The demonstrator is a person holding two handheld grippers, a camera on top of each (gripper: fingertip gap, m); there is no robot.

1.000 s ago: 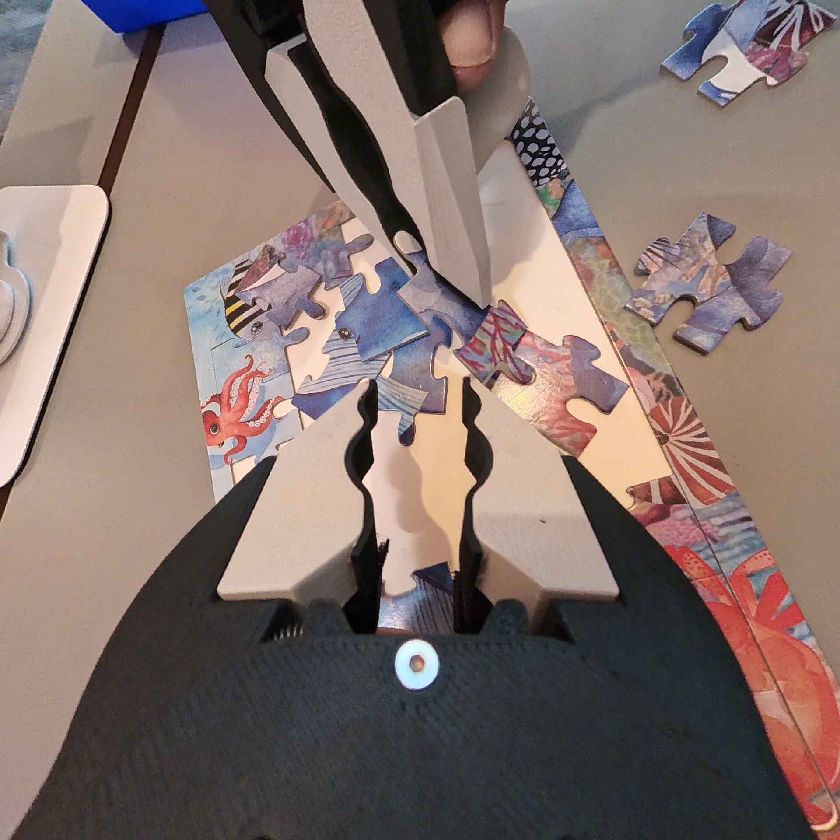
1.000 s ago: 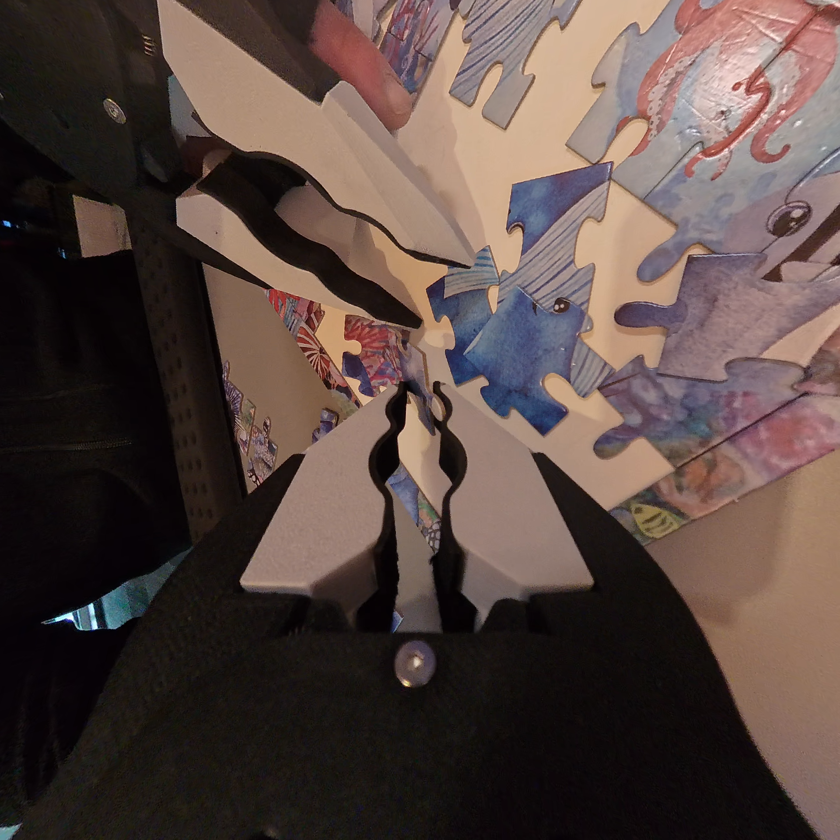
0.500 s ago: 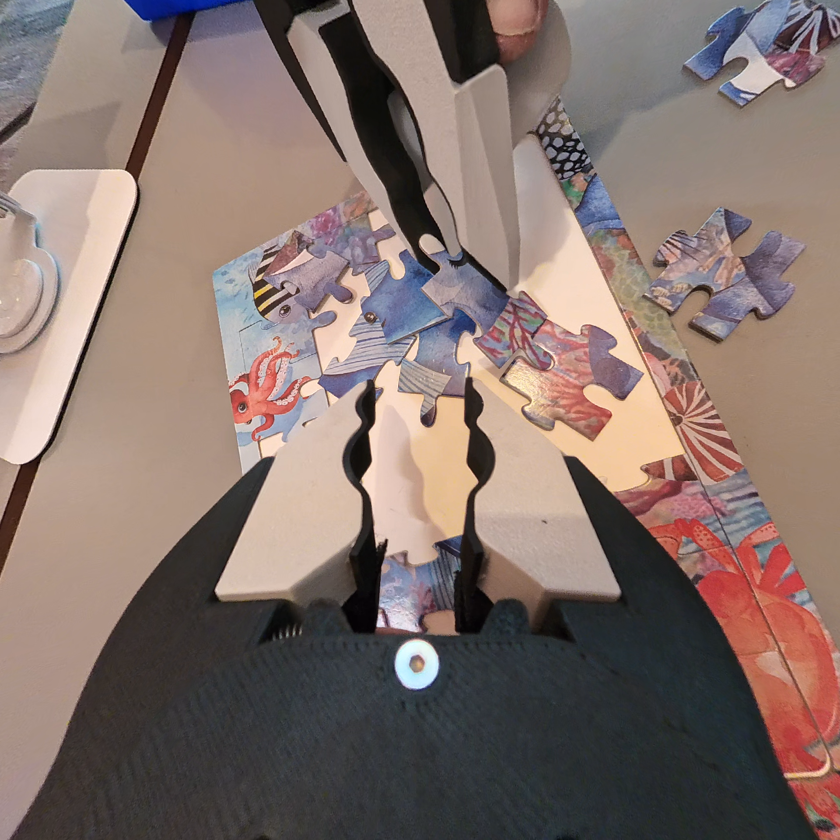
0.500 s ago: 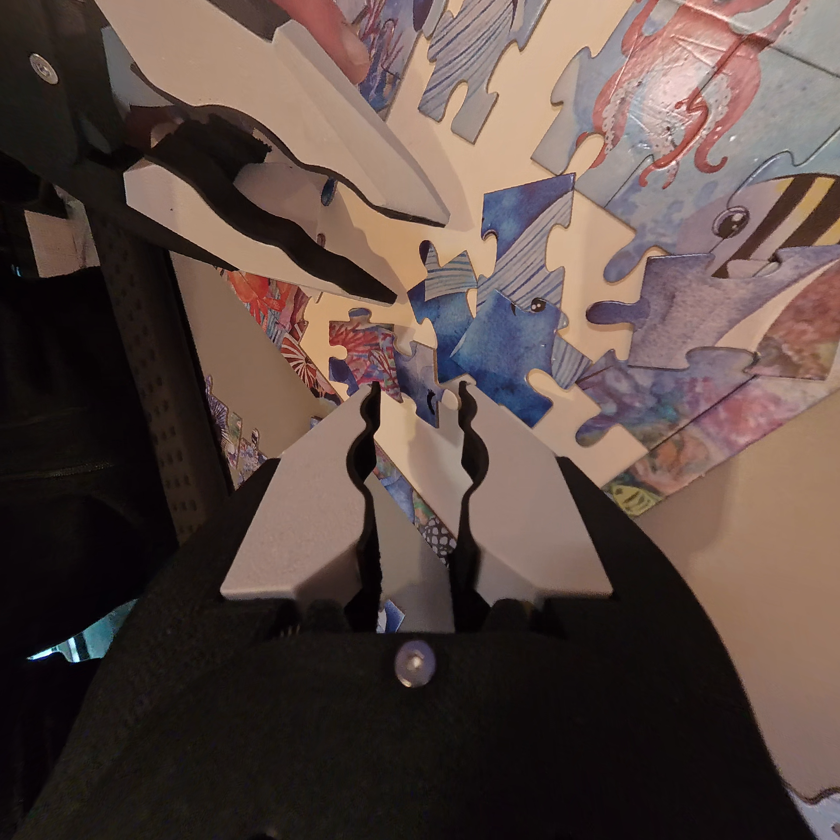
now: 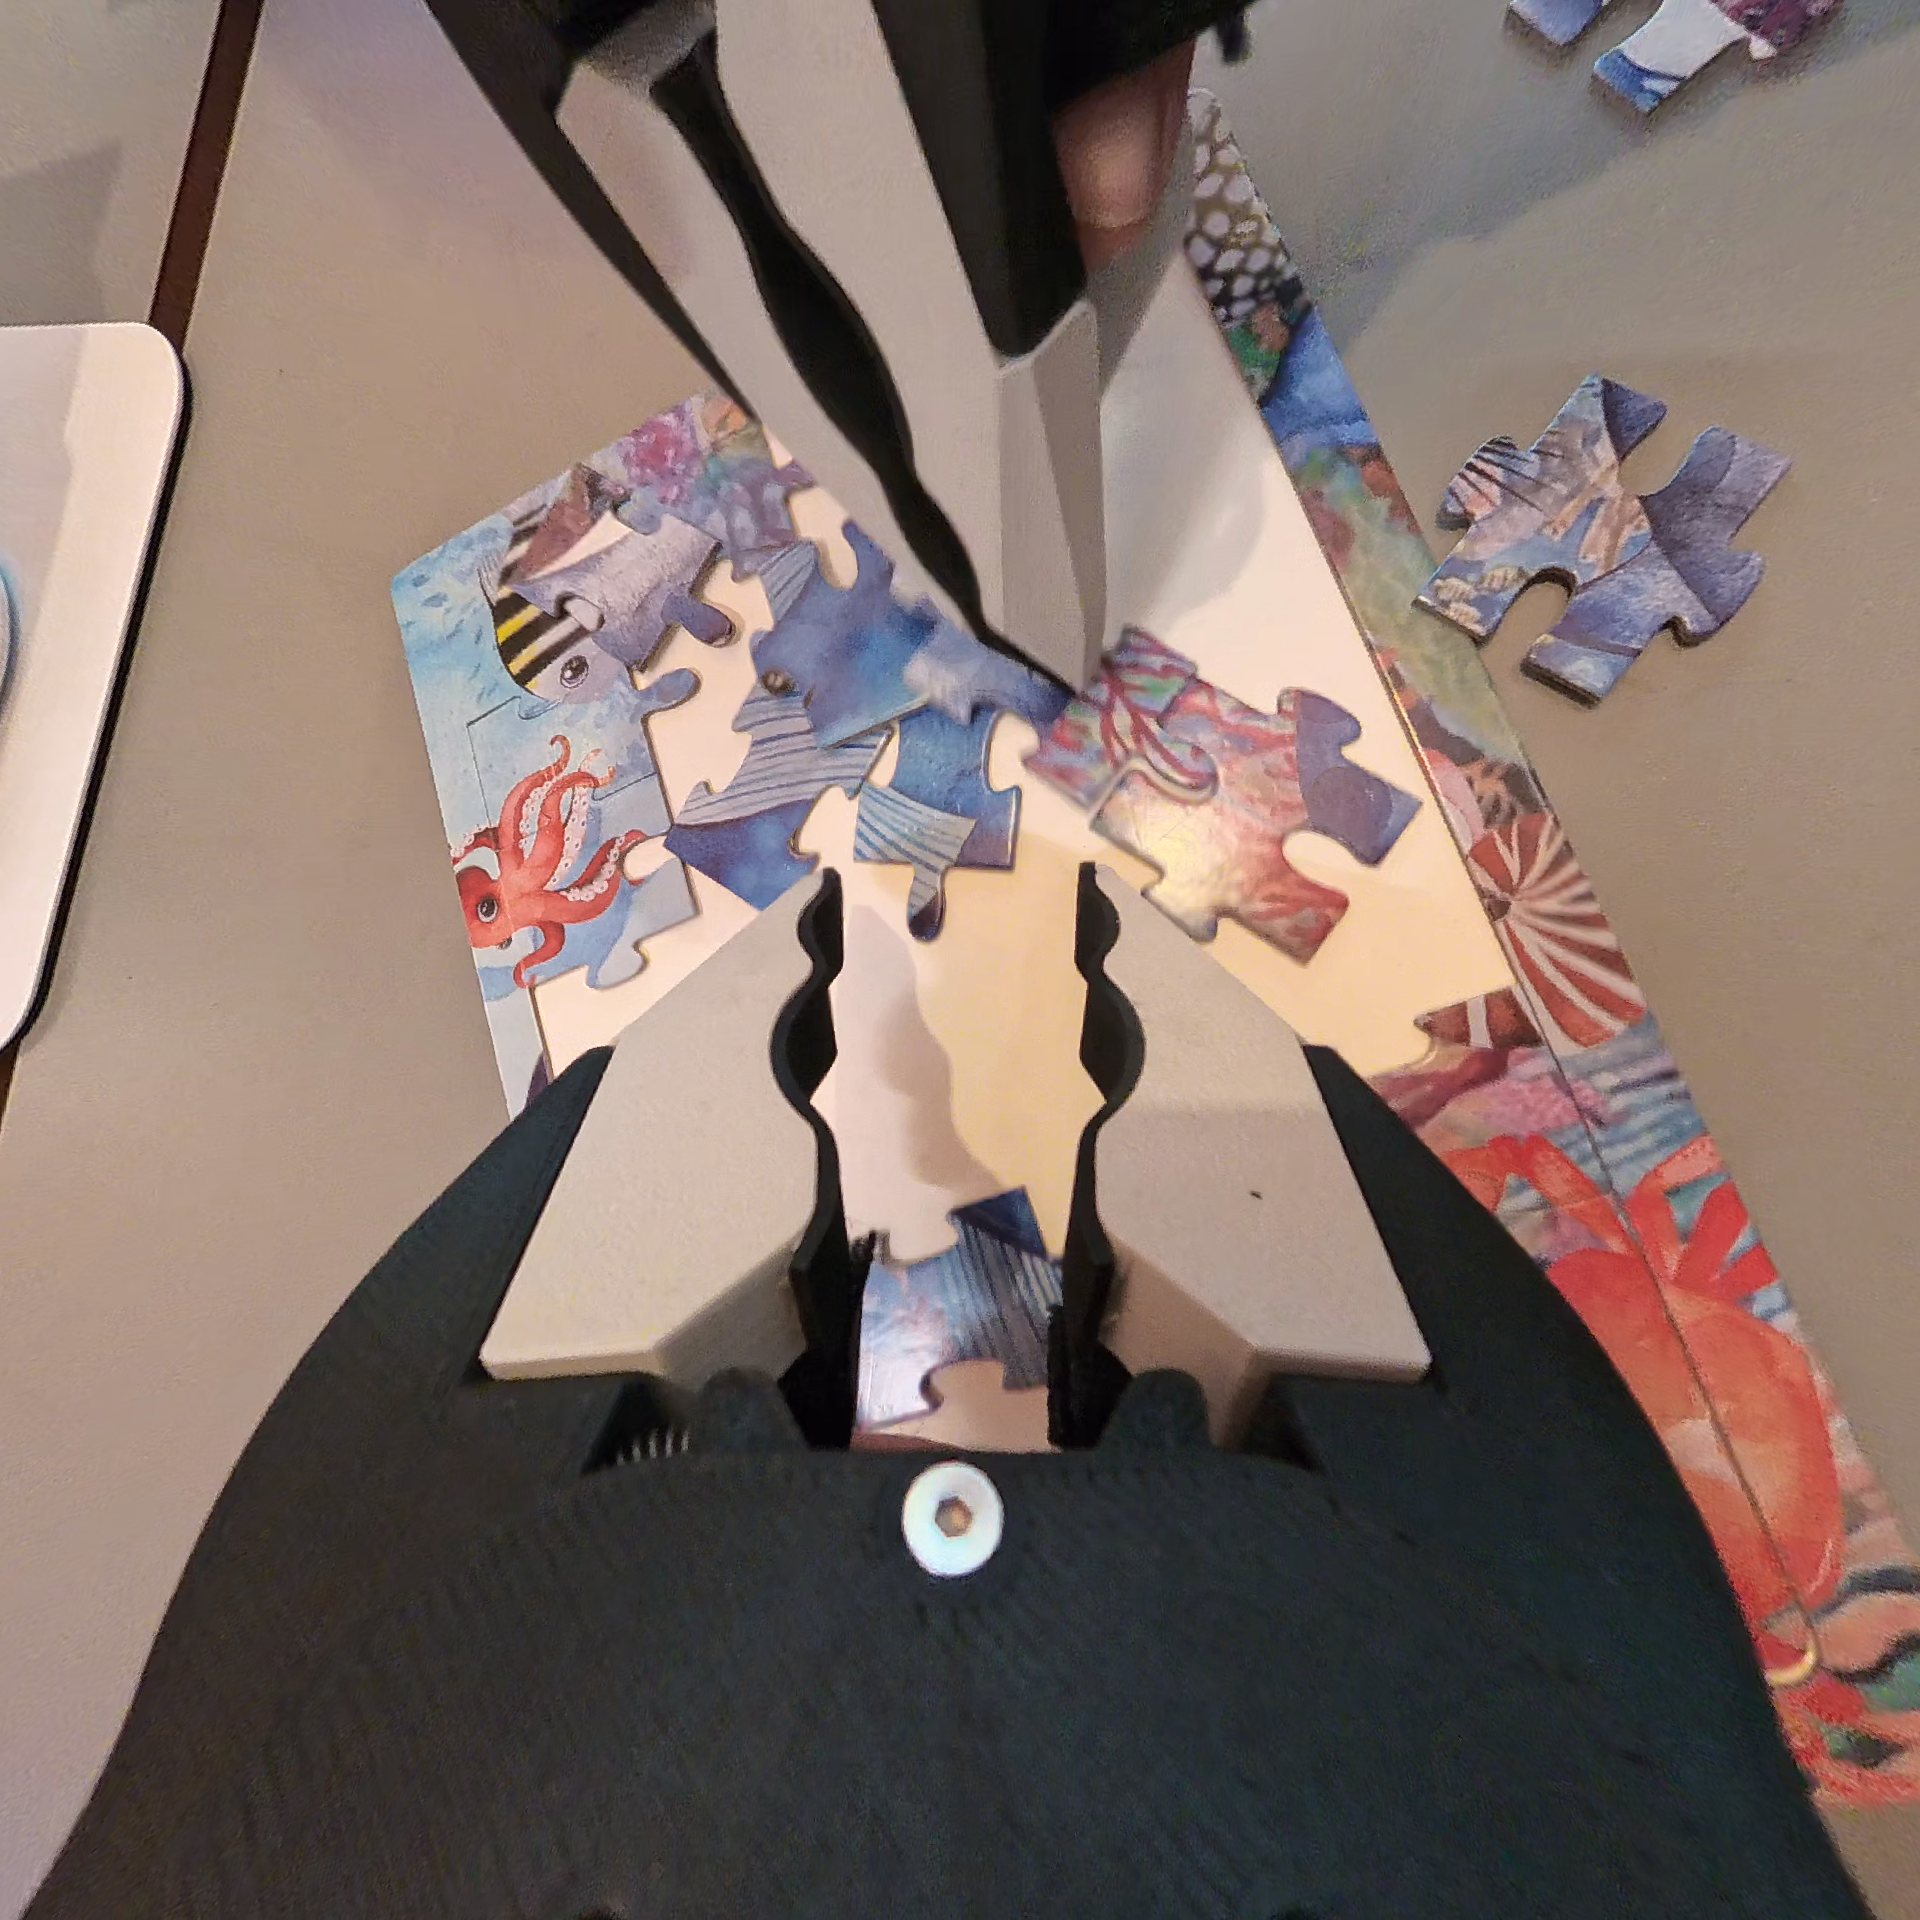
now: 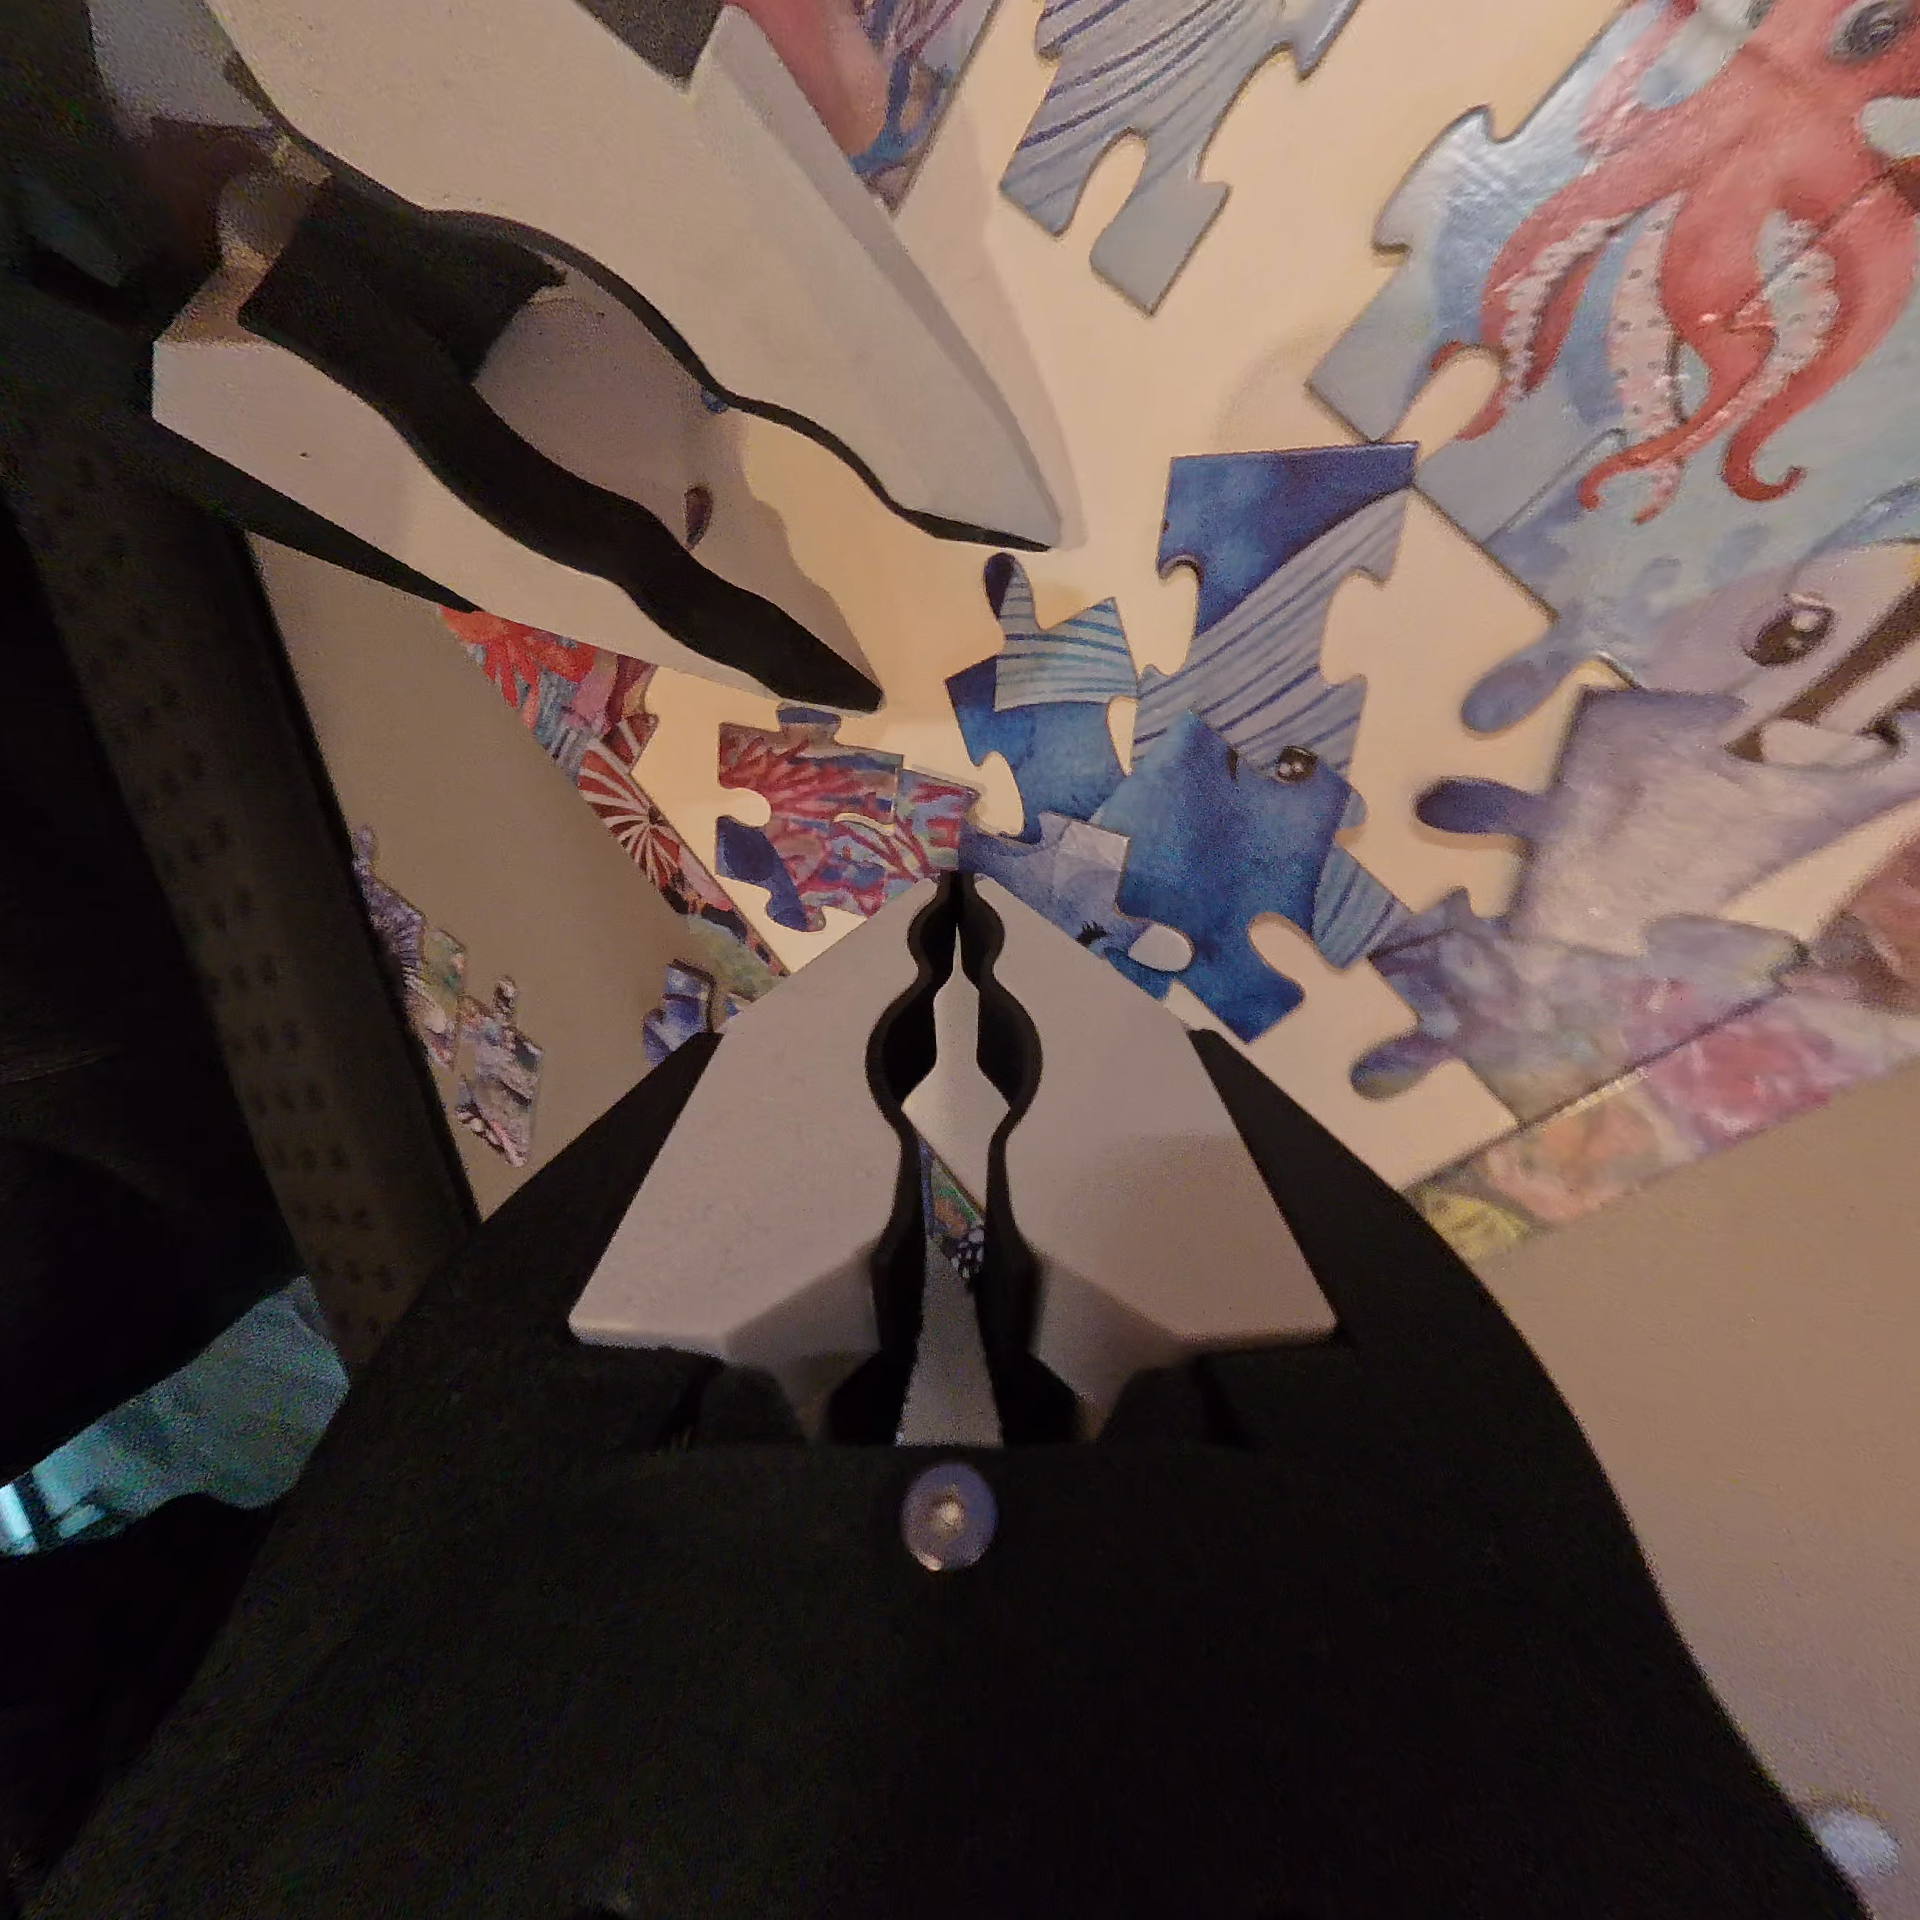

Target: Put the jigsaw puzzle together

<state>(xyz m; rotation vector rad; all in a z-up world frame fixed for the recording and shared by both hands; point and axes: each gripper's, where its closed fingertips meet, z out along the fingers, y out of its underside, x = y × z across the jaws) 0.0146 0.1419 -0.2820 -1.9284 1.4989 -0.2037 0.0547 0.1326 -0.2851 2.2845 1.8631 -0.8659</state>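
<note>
While my left gripper (image 5: 954, 883) hovers with its fingers spread apart and nothing between them, my right gripper (image 6: 956, 881) has its tips pressed together on the edge of a pale blue puzzle piece (image 6: 1023, 862). That piece lies on the cream puzzle tray (image 5: 1195, 540), touching a cluster of loose dark blue striped pieces (image 5: 831, 717) near the tray's centre. A red coral piece (image 5: 1226, 800) rests just beside the right gripper's tips. Along the tray's border, assembled pieces show an octopus (image 5: 535, 842) and a striped fish (image 5: 535, 634). Two joined pieces (image 5: 1600, 540) lie on the grey table (image 5: 312, 520), apart from the tray, with more pieces (image 5: 1673, 42) at the far edge. A white mat (image 5: 73, 623) sits to the left. I cannot tell whether the pinched piece is lifted.
</note>
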